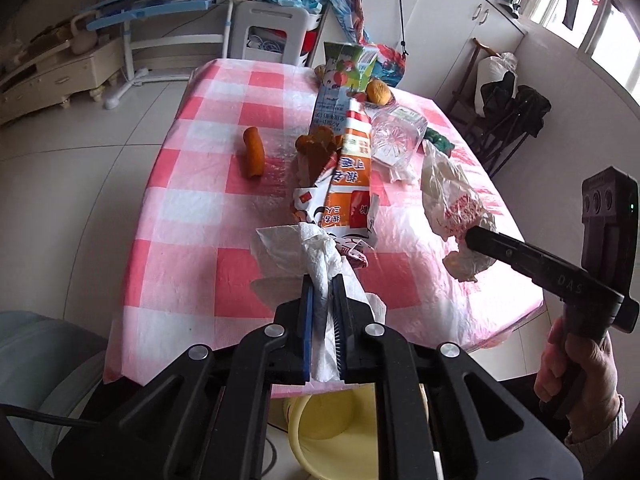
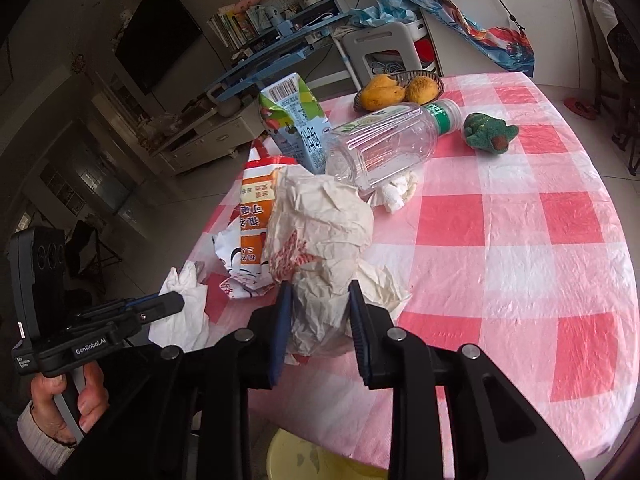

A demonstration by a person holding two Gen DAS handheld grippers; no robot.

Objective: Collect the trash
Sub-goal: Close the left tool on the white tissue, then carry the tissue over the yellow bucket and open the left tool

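My left gripper [image 1: 322, 280] is shut on a white paper napkin [image 1: 296, 252] at the near edge of the table; it also shows in the right wrist view [image 2: 180, 304]. My right gripper [image 2: 320, 292] is shut on a crumpled white and red paper wrapper [image 2: 320, 224], which also shows in the left wrist view [image 1: 456, 200]. Behind lie an orange snack bag [image 1: 352, 172], a juice carton [image 2: 296, 128] and an empty clear plastic bottle [image 2: 384, 144]. A yellow bin [image 1: 320, 420] stands below the table edge.
The table has a pink checked cloth [image 2: 520, 240]. On it are a basket of mangoes [image 2: 400, 88], a green toy [image 2: 488, 132], an orange sausage-shaped piece [image 1: 253, 152] and a brown fried piece [image 1: 316, 144]. A white stool [image 1: 276, 28] stands behind.
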